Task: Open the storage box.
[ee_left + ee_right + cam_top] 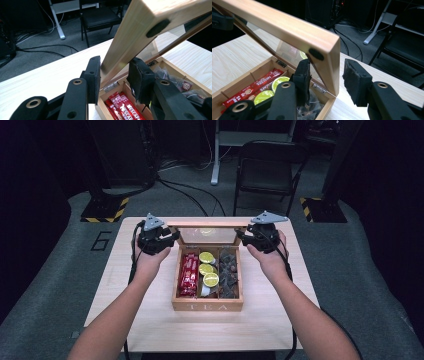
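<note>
Lid (207, 226) raised | left tongs (172, 237), right tongs (241, 237) apart astride it | wooden table (280, 320) | chair (267, 167) behind

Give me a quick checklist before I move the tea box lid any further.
1. Left hand-held gripper straddles the lid side rail: ok.
2. Left jaws clamped on the rail: not ok, a gap shows.
3. Right hand-held gripper straddles the lid's other side rail: ok.
4. Right jaws clamped: not ok, the outer pad stands off.
5. Tea box sits flat on the table: ok.
6. Hinges sound: cannot tell.
</note>
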### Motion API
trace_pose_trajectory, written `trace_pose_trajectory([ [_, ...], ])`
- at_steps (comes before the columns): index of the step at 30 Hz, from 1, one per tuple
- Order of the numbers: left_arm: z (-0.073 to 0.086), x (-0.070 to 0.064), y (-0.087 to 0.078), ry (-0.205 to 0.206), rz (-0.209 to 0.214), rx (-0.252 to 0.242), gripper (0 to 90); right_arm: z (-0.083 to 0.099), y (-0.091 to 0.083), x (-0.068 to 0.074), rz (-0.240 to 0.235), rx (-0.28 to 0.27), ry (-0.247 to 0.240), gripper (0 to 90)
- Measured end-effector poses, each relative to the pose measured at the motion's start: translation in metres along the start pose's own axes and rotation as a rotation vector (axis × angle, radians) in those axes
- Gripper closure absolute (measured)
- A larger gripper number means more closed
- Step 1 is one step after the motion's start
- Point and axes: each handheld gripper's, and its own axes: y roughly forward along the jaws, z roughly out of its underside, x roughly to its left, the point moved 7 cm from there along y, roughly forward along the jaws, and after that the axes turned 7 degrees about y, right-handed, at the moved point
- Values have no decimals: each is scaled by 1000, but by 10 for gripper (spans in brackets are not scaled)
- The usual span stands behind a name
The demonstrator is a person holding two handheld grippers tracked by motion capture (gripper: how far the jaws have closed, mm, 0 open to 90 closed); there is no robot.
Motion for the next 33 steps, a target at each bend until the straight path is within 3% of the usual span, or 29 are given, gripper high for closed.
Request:
trace_pose_trajectory([
  [11, -3, 5, 4, -15, 9, -6, 626, 6, 11, -4, 6, 12, 10, 553],
  [15, -5, 7, 6, -19, 2, -8, 627, 13, 19, -5, 9, 18, -10, 550],
  [33, -10, 11, 11, -31, -7, -9, 631, 38, 46, -19, 41, 33, 33, 547],
])
